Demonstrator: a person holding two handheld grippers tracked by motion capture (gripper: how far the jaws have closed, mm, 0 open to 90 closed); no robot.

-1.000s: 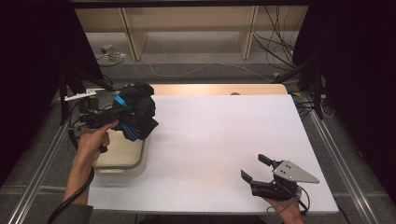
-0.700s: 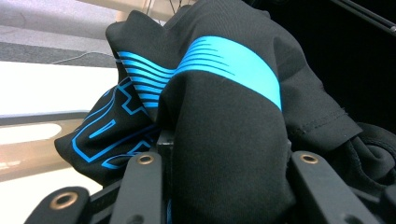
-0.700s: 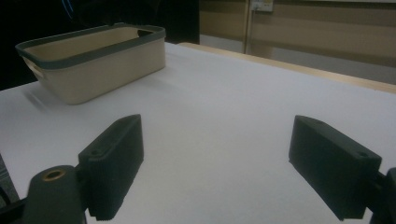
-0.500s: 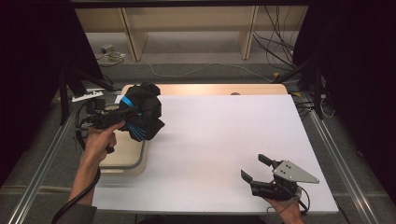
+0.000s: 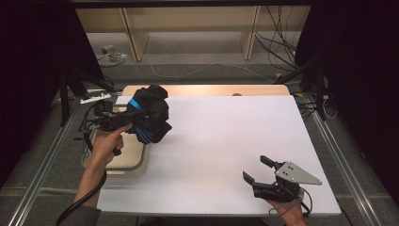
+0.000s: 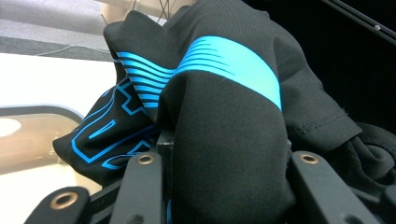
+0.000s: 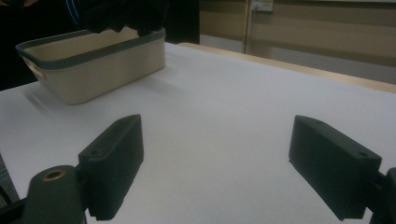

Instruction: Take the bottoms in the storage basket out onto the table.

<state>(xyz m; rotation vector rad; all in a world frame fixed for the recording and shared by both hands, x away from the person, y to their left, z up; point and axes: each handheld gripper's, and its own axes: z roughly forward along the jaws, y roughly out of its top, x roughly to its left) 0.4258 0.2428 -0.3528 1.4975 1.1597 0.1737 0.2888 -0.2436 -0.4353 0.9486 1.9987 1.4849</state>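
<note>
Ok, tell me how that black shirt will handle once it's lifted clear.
The black shirt is probably floppy: it bunches and drapes over the left gripper. It likely weighs little, since one pinch holds the whole bundle above the basket. Loose folds may sag or swing.

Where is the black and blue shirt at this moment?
In the high view the shirt is at the table's left side, bunched in the left gripper and held above the far end of the beige basket.

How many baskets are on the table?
1: the beige basket sits at the table's left edge, under the black garment held by the left gripper.
</note>
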